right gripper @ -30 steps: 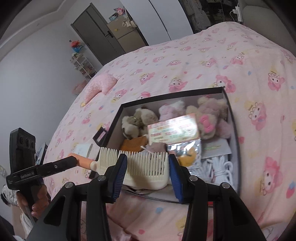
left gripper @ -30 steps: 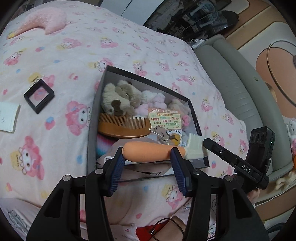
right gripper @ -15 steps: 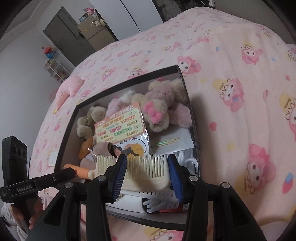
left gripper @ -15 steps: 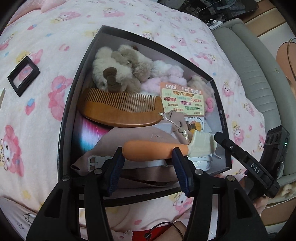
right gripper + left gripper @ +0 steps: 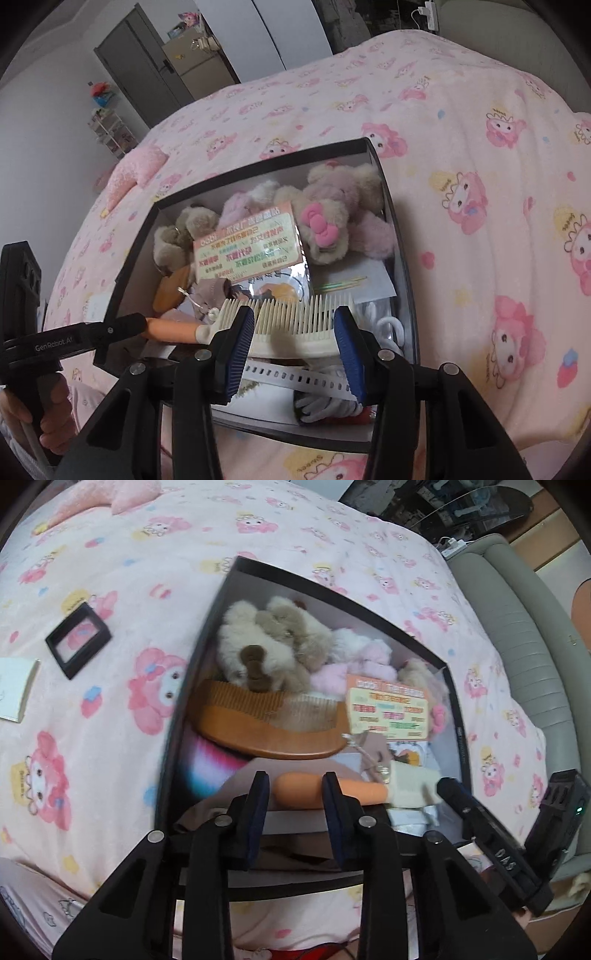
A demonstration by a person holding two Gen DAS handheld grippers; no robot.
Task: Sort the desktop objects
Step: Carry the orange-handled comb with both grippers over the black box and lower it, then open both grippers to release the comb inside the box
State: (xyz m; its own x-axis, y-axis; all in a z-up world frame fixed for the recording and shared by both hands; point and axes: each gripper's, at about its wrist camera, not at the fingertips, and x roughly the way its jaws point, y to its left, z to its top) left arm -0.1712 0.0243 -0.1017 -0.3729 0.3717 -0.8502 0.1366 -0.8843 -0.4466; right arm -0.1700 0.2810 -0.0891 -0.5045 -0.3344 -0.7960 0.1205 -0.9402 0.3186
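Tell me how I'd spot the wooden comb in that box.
Find the black box on the pink blanket. Near its left wall, below the beige plush toy, lies the wooden comb: brown and curved, unlike the cream comb with the orange handle.

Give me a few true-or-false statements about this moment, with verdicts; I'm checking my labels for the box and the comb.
1. The right gripper holds the cream comb by its toothed part. True.
2. The comb's handle is blue. False: it is orange, and it lies between the left gripper's fingers, whose jaws have just been closing.
3. A wooden comb lies in the box. True.
4. The box is empty apart from combs. False: plush toys and a printed card are in it too.
5. A small black frame lies on the blanket, outside the box. True.
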